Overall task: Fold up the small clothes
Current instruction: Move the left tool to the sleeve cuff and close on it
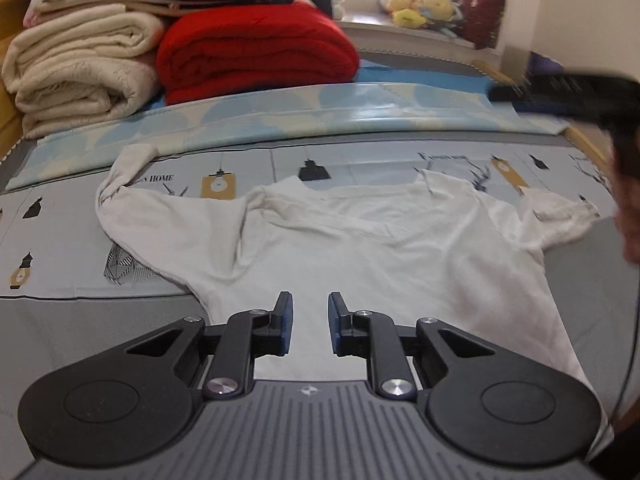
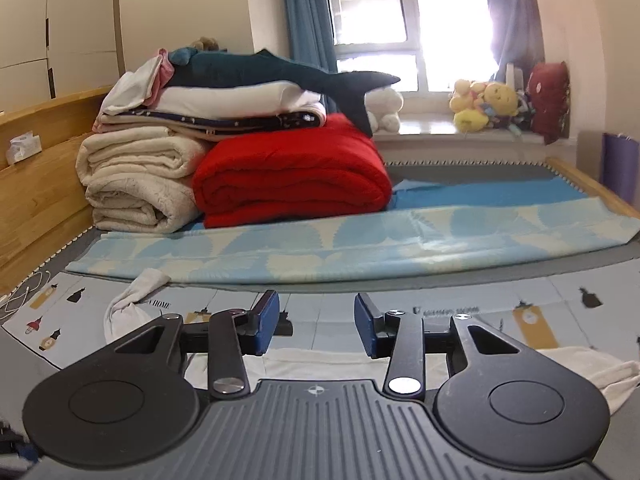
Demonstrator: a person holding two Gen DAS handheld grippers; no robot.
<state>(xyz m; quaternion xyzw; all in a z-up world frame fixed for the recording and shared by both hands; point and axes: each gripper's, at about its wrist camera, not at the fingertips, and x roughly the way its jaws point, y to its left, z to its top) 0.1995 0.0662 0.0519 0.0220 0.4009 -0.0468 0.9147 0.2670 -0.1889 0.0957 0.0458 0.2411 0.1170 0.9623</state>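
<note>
- Left wrist view: our white shirt [image 1: 360, 240] lies spread flat mid-frame on the printed sheet [image 1: 60, 240], no fold made yet
- left gripper [image 1: 310, 328] narrow and empty, right gripper [image 2: 316, 328] wider, empty too

Red blanket [image 2: 292, 176] beside cream blankets [image 2: 136, 184]; plush shark [image 2: 280, 74] atop.
</note>
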